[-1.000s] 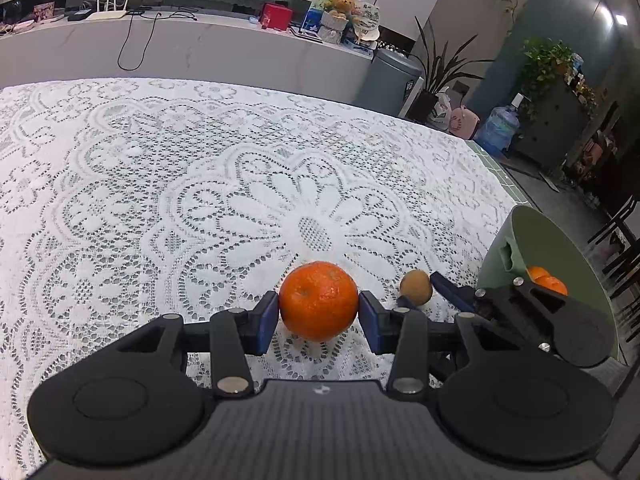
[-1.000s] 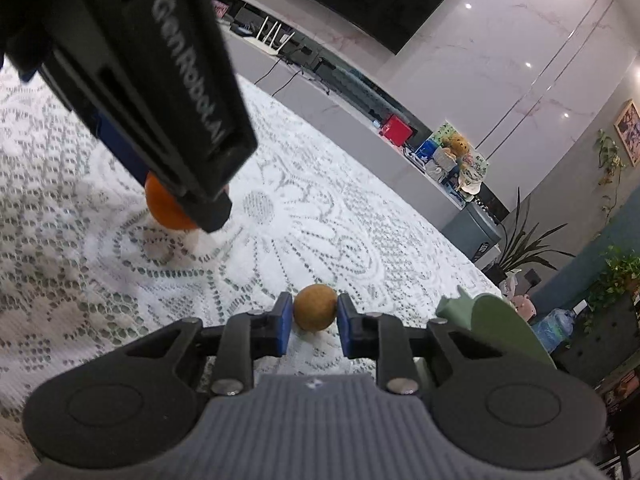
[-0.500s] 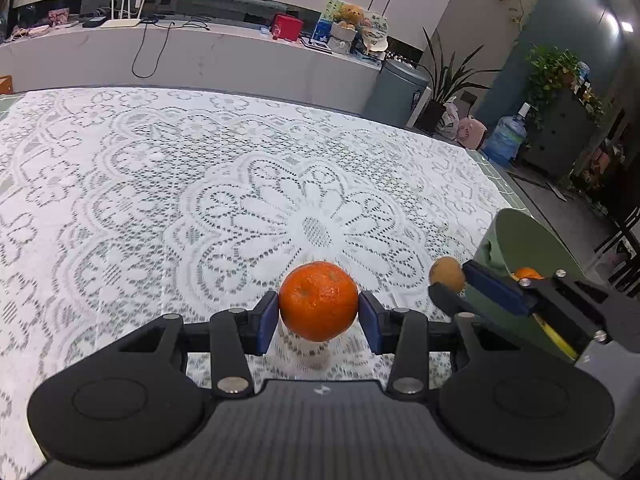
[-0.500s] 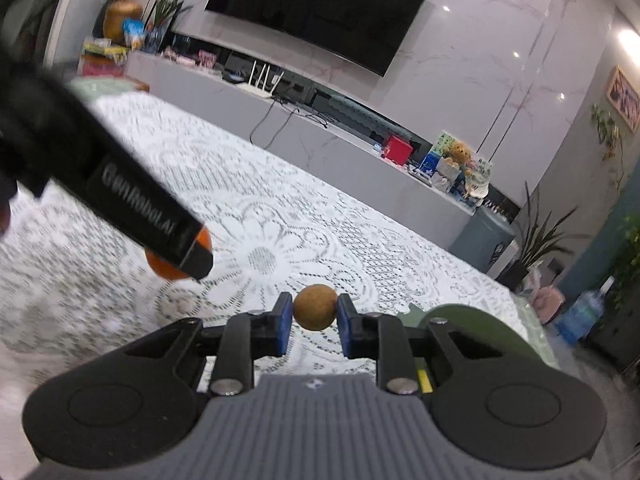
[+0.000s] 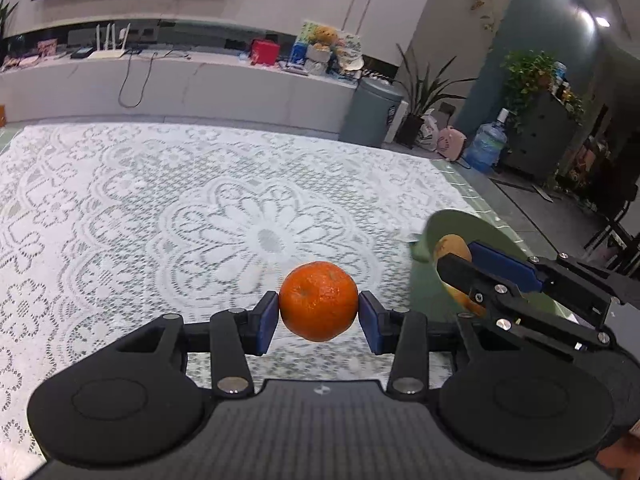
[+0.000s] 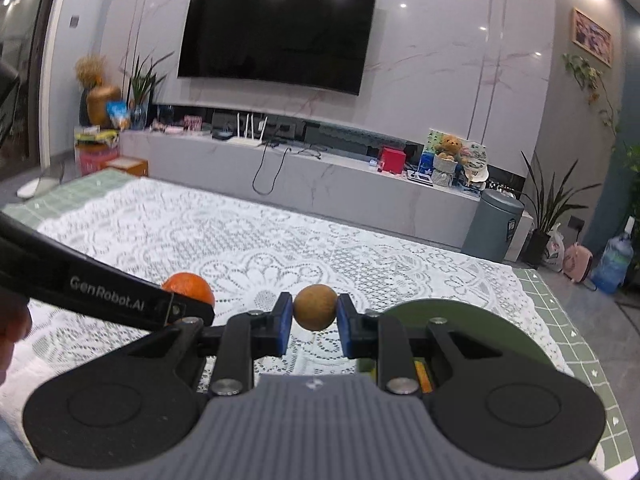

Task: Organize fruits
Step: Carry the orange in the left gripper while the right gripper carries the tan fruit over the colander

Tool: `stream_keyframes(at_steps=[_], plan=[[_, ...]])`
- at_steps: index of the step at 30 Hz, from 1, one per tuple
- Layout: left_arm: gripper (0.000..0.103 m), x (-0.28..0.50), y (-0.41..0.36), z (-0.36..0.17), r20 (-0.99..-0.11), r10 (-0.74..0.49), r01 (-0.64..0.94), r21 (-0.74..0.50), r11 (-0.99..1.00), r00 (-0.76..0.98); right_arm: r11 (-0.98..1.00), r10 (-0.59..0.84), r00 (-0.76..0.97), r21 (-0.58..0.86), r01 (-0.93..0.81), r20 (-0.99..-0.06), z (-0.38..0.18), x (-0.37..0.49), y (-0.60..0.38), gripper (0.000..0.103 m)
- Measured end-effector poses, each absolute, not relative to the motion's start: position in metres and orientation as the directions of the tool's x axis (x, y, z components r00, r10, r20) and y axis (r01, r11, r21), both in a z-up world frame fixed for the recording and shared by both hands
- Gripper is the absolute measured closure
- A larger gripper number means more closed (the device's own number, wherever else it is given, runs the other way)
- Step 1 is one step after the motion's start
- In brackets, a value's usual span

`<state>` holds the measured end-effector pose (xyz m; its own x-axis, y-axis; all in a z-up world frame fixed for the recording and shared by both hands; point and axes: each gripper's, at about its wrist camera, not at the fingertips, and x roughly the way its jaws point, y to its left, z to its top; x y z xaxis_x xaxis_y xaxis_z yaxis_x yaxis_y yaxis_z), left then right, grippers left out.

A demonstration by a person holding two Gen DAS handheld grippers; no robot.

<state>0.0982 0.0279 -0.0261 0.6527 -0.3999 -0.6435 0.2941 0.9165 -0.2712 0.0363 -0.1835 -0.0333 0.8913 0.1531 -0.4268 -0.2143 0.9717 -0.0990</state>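
The worktop (image 5: pixel 120 208), covered with a white lace cloth, fills most of both views. At its right edge stands a green bowl (image 5: pixel 480 224), its mouth tipped toward the worktop's middle; yellow and orange fruit shows inside it in the right wrist view, though what kind cannot be told.

The left gripper (image 5: pixel 319 317) is pitched down toward the cloth, and its blue fingers (image 5: pixel 267 322) are clamped on an orange (image 5: pixel 319 300), one on each side. The orange is round with no clear long axis; its dimpled end faces up and toward the camera. It hangs clear of the cloth, above the near part of the worktop.

The right gripper (image 6: pixel 314 322) points more nearly level, toward the far edge of the worktop. Its fingers (image 6: pixel 283 322) are clenched on a small brown fruit (image 6: pixel 315 307), nearly round, held off the cloth just beside the bowl's rim, to the right of the orange.
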Motion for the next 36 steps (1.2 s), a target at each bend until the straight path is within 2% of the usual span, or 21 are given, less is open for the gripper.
stream_keyframes(at_steps=[13, 19, 26, 31, 36], plan=[[0.054, 0.084, -0.038, 0.005, -0.582, -0.505, 0.461, -0.236, 0.855, 0.638, 0.998, 0.065, 0.930, 0.025, -0.060, -0.361, -0.004, 0.003, -0.261, 0.083], [0.054, 0.092, -0.067, 0.014, -0.564, -0.578, 0.525, -0.276, 0.805, 0.590, 0.994, 0.010, 0.937, 0.109, 0.030, -0.349, 0.005, 0.001, -0.303, 0.083], [0.054, 0.109, -0.097, 0.017, -0.568, -0.619, 0.580, -0.281, 0.765, 0.542, 0.957, 0.046, 0.913, 0.281, 0.076, -0.405, -0.005, 0.020, -0.351, 0.083], [0.054, 0.132, -0.117, 0.007, -0.616, -0.594, 0.575, -0.263, 0.775, 0.517, 0.923, 0.096, 0.884, 0.373, 0.093, -0.458, -0.022, 0.042, -0.367, 0.083], [0.054, 0.153, -0.130, -0.011, -0.668, -0.565, 0.570, -0.248, 0.783, 0.485, 0.909, 0.112, 0.851, 0.398, 0.121, -0.514, -0.036, 0.062, -0.373, 0.083]])
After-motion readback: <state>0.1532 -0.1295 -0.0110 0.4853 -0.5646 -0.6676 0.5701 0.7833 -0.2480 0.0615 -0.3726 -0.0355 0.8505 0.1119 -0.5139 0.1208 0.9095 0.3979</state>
